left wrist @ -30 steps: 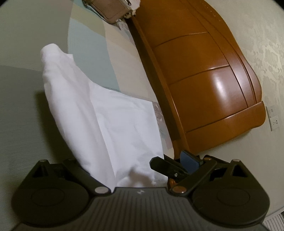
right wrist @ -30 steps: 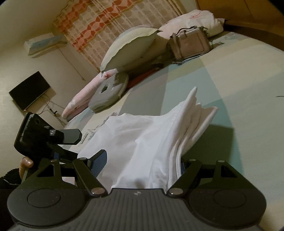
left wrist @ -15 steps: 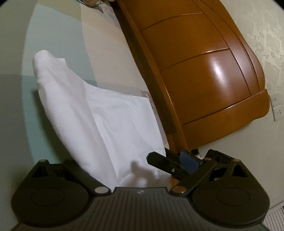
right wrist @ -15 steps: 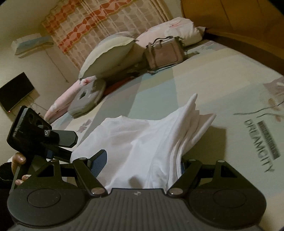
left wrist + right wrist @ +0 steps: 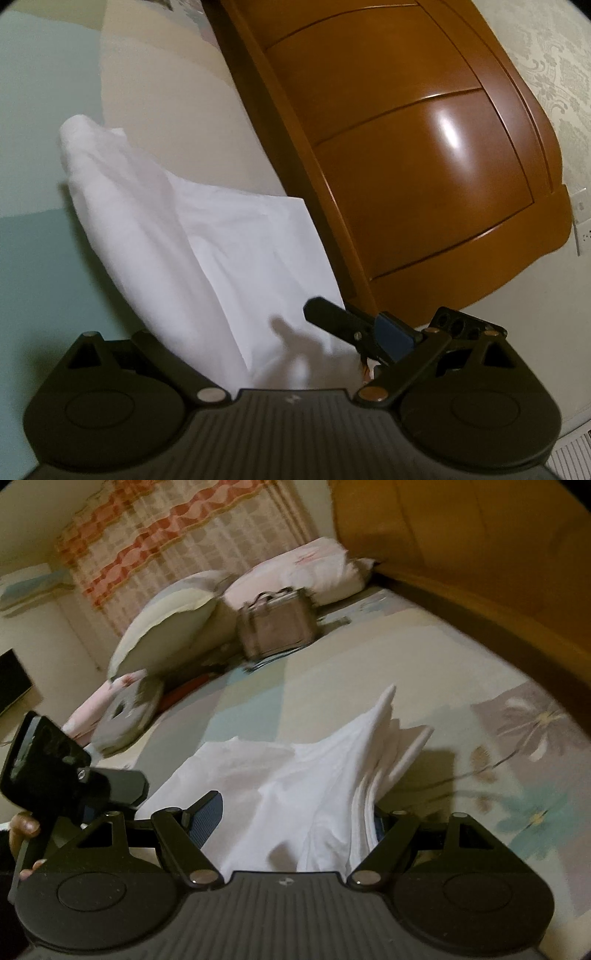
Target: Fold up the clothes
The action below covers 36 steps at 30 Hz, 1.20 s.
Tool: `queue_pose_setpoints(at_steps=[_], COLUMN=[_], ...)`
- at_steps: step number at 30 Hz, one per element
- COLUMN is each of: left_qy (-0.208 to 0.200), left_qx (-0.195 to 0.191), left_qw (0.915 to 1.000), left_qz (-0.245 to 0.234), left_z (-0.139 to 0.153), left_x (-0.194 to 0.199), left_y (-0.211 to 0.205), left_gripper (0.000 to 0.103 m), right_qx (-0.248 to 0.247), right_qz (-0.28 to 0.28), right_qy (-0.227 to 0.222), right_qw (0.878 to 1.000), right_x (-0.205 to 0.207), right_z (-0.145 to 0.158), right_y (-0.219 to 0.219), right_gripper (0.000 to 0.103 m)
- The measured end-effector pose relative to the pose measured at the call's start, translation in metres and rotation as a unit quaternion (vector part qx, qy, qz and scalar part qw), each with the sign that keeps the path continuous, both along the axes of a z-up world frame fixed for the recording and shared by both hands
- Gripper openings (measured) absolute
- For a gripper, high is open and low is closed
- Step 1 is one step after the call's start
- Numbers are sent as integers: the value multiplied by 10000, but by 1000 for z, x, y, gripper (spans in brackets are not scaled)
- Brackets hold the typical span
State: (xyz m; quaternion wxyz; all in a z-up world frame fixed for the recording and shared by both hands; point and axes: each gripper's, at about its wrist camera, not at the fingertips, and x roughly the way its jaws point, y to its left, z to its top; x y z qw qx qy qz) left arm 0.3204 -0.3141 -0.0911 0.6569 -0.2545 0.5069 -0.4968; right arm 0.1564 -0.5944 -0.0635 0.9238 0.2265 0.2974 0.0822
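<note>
We see the white garment (image 5: 207, 251) at frame centre, rising from the bed (image 5: 44, 110). Left gripper (image 5: 295, 354) and right gripper (image 5: 295, 823): jaws spread wide around bunched cloth; whether they pinch it, we cannot tell.

Both the left tongs (image 5: 295, 354) and the right tongs (image 5: 295, 819) stand wide apart, side by side.

A bed with a pastel patchwork sheet of pale green, cream and grey flowered panels (image 5: 424, 653) filled the frame. At lower centre lay a white folded cotton garment (image 5: 295, 775); at upper centre sat a taupe handbag (image 5: 277, 626), beside plump pale pillows (image 5: 166, 635).
</note>
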Motion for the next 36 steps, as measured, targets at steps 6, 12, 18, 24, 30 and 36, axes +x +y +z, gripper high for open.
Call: queue_pose_setpoints(at_steps=[6,12,18,24,30,36], left_qy=[72,-216,-997,-1288,-1241,-1267], left_qx=[18,531,867,472,639,796], left_qw=[10000,9982,9912,9904,9901,9887], left_qz=[-64,-150,122,157,-106,-112], left_z=[-16,-22,9,33,6,-4], left_x=[6,2,-3,-8,-17,-21], left_y=[-20,-5,35,30,-6,4], left_gripper=[96,96,96,97,98,97], right_qx=[-140,-477,-1134,-1530,-1927,-2198], right_qz=[-300,-784,-1279,-465,-523,-512], right_qy=[17,397,-56,-280,143,143], right_qw=[9994,9950,9853,9867,9798,9741], right_x=[14,0,-35,-25,-14,-21], right_z=[-8,-29,-4,-6,-44,-26], right_y=[-27,-41,-35,13,19,31], right_gripper=[81,81,81,81,82,81])
